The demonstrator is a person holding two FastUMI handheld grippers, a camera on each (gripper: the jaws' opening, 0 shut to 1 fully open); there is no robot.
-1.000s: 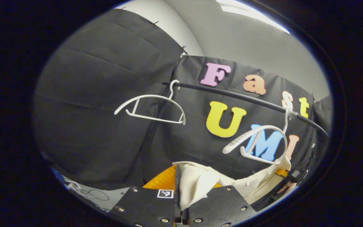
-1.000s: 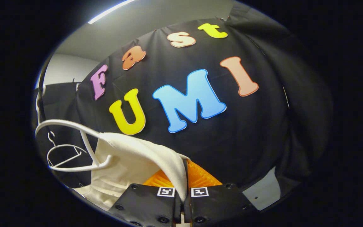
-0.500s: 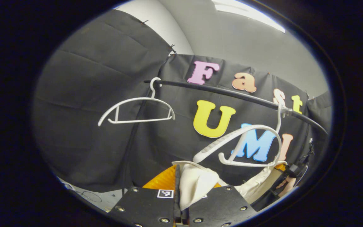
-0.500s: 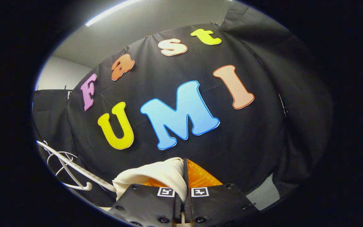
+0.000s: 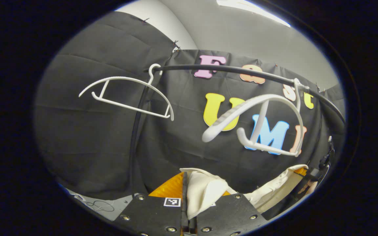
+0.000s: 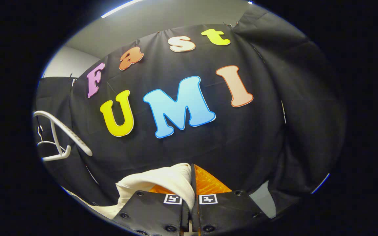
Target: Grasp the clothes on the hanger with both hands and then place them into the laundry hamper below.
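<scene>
Cream garment pinched at both ends, clear of the hangers.

Left gripper view: the left gripper (image 5: 189, 196) has its jaws clamped on the cream garment (image 5: 205, 191), which sags below the near white hanger (image 5: 258, 121) on the black rail (image 5: 228, 69); a far hanger (image 5: 126, 95) hangs bare. Right gripper view: the right gripper (image 6: 192, 188) is clamped on the garment's fold, its lower edge cut off.

Cream garment (image 5: 205, 191) off hanger (image 5: 258, 124).

Left gripper (image 5: 186, 183): flat black plates, silver screws, one square coded marker. Right gripper (image 6: 193, 178): black screws, two markers.
</scene>
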